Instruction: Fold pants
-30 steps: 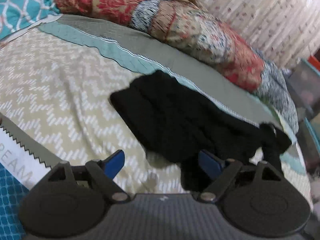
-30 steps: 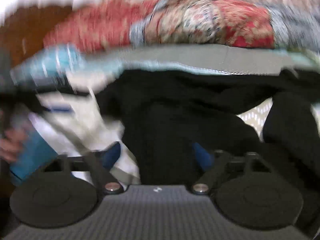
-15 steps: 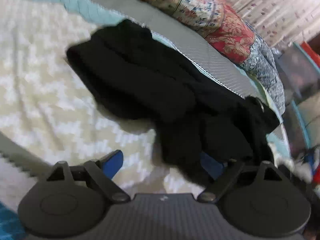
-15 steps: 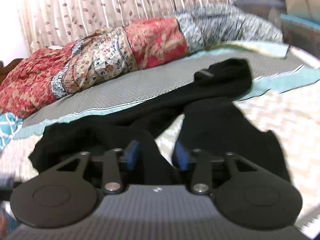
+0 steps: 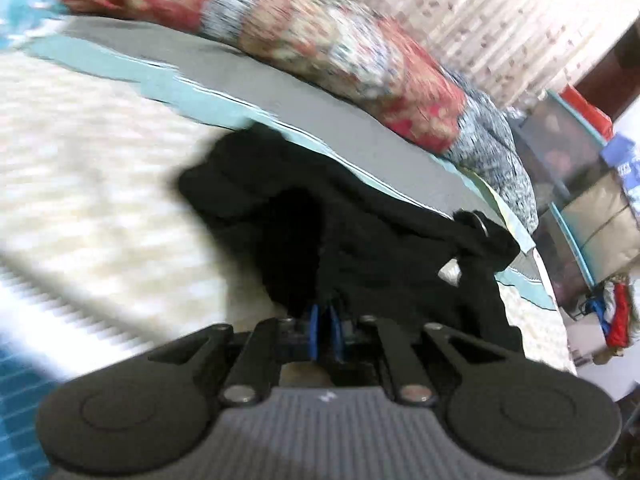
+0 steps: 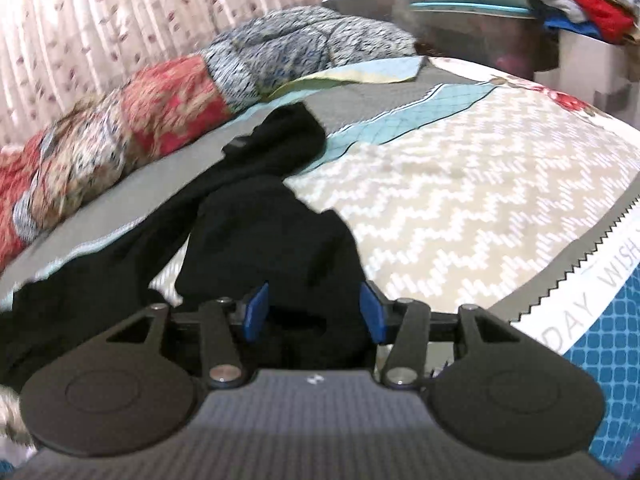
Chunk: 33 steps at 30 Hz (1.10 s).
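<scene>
Black pants bunched on the bed, one gripper clamped on them, the other parted over a leg.

The pants (image 5: 360,240) lie crumpled on the zigzag bedspread (image 6: 460,208), just this side of the rolled patchwork quilt (image 5: 340,52) along the far edge. The left gripper (image 5: 324,332) has just snapped closed, its blue pads nearly together on a pinch of black cloth at the pants' near edge, probably to lift and straighten it. The right gripper (image 6: 314,312) has just been opening; its jaws stand apart astride a fold of the pants without pressing, likely placed for a second hold.
</scene>
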Motion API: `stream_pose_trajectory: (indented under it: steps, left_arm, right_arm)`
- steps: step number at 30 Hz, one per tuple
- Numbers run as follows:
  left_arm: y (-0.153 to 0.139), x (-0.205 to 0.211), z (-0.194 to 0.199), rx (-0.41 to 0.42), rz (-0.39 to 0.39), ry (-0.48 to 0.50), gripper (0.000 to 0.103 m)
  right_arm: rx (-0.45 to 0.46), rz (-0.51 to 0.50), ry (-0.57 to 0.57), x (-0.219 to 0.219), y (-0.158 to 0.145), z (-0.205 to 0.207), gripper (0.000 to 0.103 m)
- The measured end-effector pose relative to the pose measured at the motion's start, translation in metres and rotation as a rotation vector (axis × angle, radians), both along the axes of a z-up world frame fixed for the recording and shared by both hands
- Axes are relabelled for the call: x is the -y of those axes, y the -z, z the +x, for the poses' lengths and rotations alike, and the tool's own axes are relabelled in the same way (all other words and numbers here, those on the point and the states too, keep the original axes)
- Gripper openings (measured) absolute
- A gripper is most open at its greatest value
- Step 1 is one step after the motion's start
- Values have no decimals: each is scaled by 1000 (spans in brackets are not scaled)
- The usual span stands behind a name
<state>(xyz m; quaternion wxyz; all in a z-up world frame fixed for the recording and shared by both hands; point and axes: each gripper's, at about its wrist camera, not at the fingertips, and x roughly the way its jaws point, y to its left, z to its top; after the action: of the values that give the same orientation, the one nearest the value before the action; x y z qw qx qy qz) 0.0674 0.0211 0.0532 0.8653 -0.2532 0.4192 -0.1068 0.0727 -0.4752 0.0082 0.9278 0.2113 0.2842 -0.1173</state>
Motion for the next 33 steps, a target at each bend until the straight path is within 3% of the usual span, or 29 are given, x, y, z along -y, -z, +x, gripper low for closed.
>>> stream_pose_trajectory:
  steps: [4, 5, 8, 10, 12, 13, 14, 18, 20, 24, 26, 29, 30, 31, 32, 33]
  left_arm:
    - [-26, -84, -80, 3, 51, -179, 6]
    - [-23, -100, -95, -18, 50, -221, 2]
    - [-7, -120, -116, -96, 145, -365, 2]
    - [8, -121, -117, -150, 121, -401, 5]
    - [20, -120, -115, -181, 48, -396, 15]
    - [23, -116, -112, -181, 25, -391, 27]
    - [26, -114, -109, -179, 16, -383, 42]
    - [33, -91, -89, -162, 23, -335, 58]
    - [37, -83, -84, -178, -12, -314, 79]
    - [47, -62, -76, -191, -52, -266, 82]
    - [51, -52, -73, -194, -36, -264, 89]
    - [54, -38, -71, -187, 18, -271, 85]
    - [54, -35, -70, -185, 38, -272, 81]
    - [54, -31, -70, -181, 66, -269, 65]
    - [55, -28, -68, -180, 93, -261, 51]
    - [55, -28, -68, -181, 105, -249, 47]
  right_arm:
    - [8, 0, 15, 2, 2, 0, 54]
    - [4, 4, 18, 1, 4, 1, 55]
    - [-15, 12, 43, -1, 11, 3, 58]
    - [-33, 23, 57, 1, 12, 6, 58]
    - [-33, 35, 61, 5, 9, 10, 58]
    - [-27, 32, 56, 7, 4, 11, 58]
    - [-20, 24, 43, 8, 0, 13, 58]
    - [9, -58, -37, 10, -20, 32, 66]
    - [13, -95, -63, 15, -25, 51, 69]
    - [-61, -111, -187, 23, -22, 108, 77]
    - [-145, -83, -240, 23, -9, 141, 86]
    - [-274, -99, -240, 16, 18, 175, 86]
    - [-308, -89, -250, 14, 27, 182, 78]
    - [-307, -104, -245, 10, 31, 182, 74]
    - [-280, -132, -260, 2, 29, 177, 54]
    - [-262, -102, -297, -2, 24, 173, 12]
